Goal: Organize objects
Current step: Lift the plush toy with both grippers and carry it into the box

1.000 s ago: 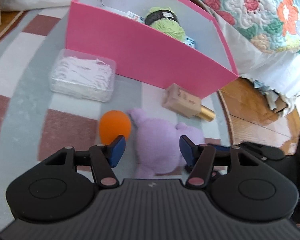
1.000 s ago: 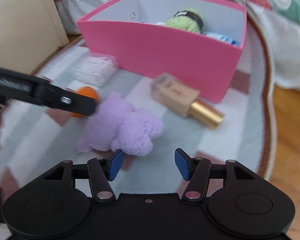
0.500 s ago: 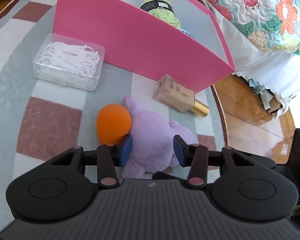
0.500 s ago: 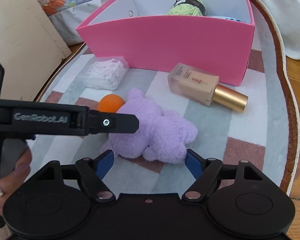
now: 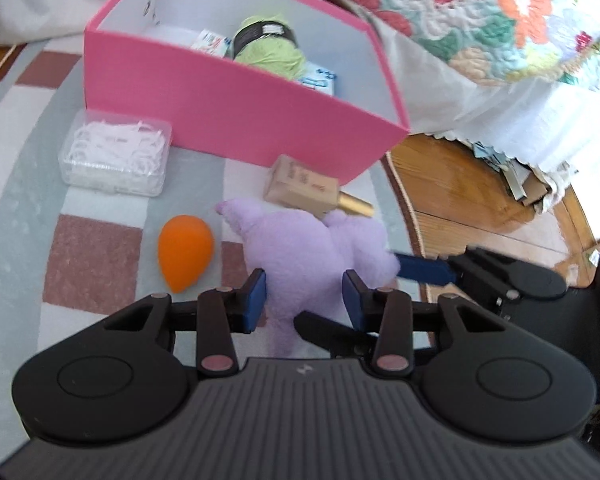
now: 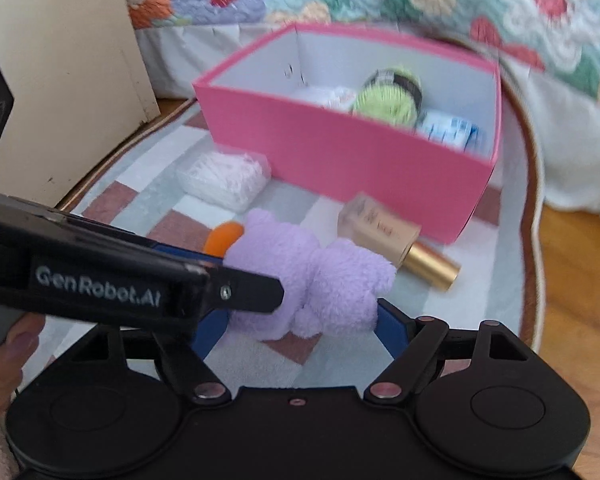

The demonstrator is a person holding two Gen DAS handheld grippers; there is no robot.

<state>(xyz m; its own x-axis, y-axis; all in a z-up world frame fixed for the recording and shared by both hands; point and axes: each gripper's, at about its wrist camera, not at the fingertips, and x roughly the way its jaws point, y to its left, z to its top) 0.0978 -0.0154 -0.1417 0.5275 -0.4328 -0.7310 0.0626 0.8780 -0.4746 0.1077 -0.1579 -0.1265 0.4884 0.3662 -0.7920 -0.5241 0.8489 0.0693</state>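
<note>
A purple plush toy (image 5: 312,248) is held off the rug between both grippers. My left gripper (image 5: 304,294) is shut on its near end. My right gripper (image 6: 300,326) closes on it from the other side, blue pads against the plush (image 6: 312,280). The pink box (image 5: 236,120) stands behind, holding green yarn (image 5: 270,46) and small packets; it also shows in the right wrist view (image 6: 340,152). An orange sponge (image 5: 185,250), a foundation bottle (image 5: 304,192) and a clear case of white floss picks (image 5: 116,156) lie on the rug.
The striped rug (image 5: 92,264) ends at a wooden floor (image 5: 460,192) on the right. A bed with a floral quilt (image 5: 500,20) rises behind the box. A cream board (image 6: 60,80) leans at the left in the right wrist view.
Both grippers have closed on the plush and lifted it; it has moved away from the orange sponge. The view into the pink box has opened up.
</note>
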